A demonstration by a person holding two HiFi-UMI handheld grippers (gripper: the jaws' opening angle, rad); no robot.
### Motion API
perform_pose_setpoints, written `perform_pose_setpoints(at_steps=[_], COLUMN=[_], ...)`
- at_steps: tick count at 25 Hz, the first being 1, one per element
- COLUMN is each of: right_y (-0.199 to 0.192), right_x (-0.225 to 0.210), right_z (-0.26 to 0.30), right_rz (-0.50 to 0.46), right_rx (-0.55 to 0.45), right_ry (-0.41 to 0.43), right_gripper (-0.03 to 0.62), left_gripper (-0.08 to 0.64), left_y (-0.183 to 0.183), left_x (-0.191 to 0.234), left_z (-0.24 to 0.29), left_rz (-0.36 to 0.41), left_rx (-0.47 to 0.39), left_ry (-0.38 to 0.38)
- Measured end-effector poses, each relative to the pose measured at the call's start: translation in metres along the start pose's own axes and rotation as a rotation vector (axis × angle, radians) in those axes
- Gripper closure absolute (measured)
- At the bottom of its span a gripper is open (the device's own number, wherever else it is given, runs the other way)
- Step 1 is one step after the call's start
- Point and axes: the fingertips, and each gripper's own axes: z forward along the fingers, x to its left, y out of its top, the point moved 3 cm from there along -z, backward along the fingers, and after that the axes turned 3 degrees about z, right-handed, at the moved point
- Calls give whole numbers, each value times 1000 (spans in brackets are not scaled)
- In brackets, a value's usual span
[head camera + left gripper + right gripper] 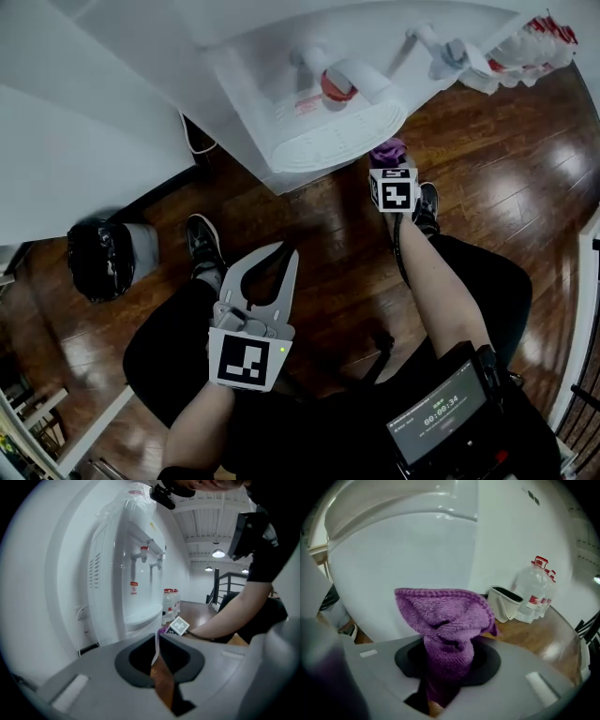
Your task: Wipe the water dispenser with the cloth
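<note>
The white water dispenser (319,131) stands at the top of the head view, with a red tap (336,86) over its drip tray (342,141). My right gripper (391,161) is low beside the tray's right end and is shut on a purple cloth (388,149). In the right gripper view the bunched cloth (445,620) rises out of the jaws in front of the dispenser's lower white body (417,559); whether it touches I cannot tell. My left gripper (284,251) hangs over the floor, shut and empty, its tips meeting (156,640), with the dispenser (126,583) ahead.
A black bin (98,258) stands on the wood floor at the left. Water bottles (536,597) and a white pail (505,603) stand to the dispenser's right. The person's shoes (204,242) are near the dispenser's base. A railing (586,375) runs along the right edge.
</note>
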Motion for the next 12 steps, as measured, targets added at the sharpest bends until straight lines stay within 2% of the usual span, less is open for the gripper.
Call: perform_pose_setpoints(at_steps=[2, 3, 7, 12], right_y=[-5, -11, -28, -38], right_x=[31, 52, 162, 263], right_z=[0, -1, -13, -32], right_rz=[-18, -44, -296, -374], right_rx=[6, 9, 21, 38], right_ry=[20, 61, 298, 555], right_gripper=[448, 449, 449, 449], left_gripper=[515, 515, 515, 515], left_y=[-3, -4, -4, 0], left_x=[1, 1, 1, 1], left_z=[1, 1, 1, -1], left_rz=[0, 2, 9, -12], left_rx=[8, 10, 4, -11], left_ry=[7, 8, 4, 6])
